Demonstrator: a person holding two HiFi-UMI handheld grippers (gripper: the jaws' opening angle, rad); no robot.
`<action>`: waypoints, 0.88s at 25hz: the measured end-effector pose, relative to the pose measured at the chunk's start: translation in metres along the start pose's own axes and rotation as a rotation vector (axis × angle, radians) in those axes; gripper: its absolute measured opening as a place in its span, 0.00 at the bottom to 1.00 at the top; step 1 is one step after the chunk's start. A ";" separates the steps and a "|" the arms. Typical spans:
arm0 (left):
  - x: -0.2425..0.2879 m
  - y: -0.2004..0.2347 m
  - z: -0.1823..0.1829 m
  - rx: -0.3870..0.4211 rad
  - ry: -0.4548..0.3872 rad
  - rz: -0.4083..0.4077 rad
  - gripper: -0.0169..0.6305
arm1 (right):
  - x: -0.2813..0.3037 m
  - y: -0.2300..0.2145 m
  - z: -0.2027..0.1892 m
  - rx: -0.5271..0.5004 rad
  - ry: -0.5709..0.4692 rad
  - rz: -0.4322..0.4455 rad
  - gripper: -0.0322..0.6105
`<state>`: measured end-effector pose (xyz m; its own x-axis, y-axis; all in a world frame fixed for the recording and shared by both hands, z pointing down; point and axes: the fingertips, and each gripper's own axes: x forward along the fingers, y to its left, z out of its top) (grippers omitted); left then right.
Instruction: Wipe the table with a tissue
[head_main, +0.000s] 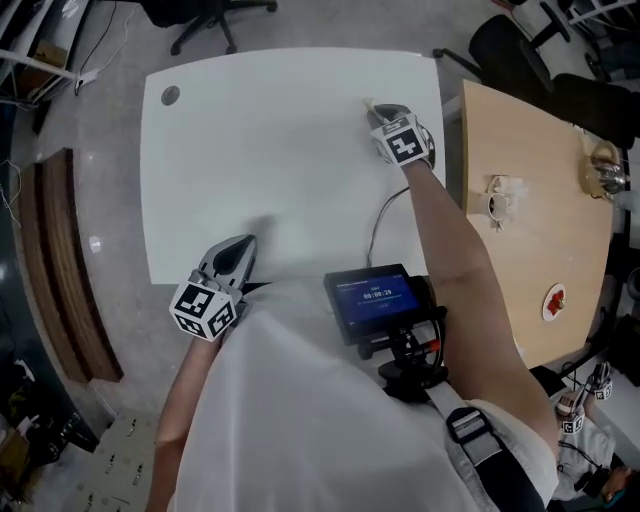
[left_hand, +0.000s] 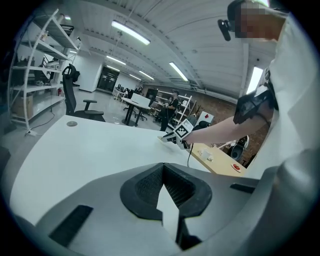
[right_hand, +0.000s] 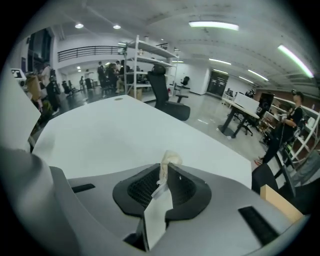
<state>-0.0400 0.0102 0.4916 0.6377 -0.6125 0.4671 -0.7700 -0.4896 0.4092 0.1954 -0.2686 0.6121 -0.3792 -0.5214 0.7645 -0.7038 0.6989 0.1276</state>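
The white table fills the middle of the head view. My right gripper is stretched out to the table's far right part, shut on a small crumpled tissue that pokes out past its tips onto the surface. In the right gripper view the tissue sits pinched between the closed jaws of the right gripper. My left gripper rests at the table's near edge, jaws shut with nothing in them. The left gripper looks across the table at the right gripper.
A wooden table stands right of the white one, carrying a white ring-shaped item, a metal object and a small plate with something red. Office chairs stand beyond. A grey cap marks the far left corner.
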 end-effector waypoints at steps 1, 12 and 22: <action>-0.003 0.002 -0.001 -0.006 -0.002 0.011 0.04 | 0.003 -0.012 -0.002 0.015 0.012 -0.029 0.13; -0.015 0.021 -0.003 -0.028 -0.002 0.029 0.04 | 0.018 0.020 0.002 -0.230 0.078 0.047 0.13; -0.015 0.027 0.024 0.040 -0.037 -0.043 0.04 | -0.008 0.137 0.001 -0.487 0.054 0.302 0.13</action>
<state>-0.0709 -0.0085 0.4766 0.6696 -0.6124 0.4204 -0.7426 -0.5399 0.3963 0.1015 -0.1696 0.6225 -0.4802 -0.2468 0.8417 -0.2059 0.9645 0.1654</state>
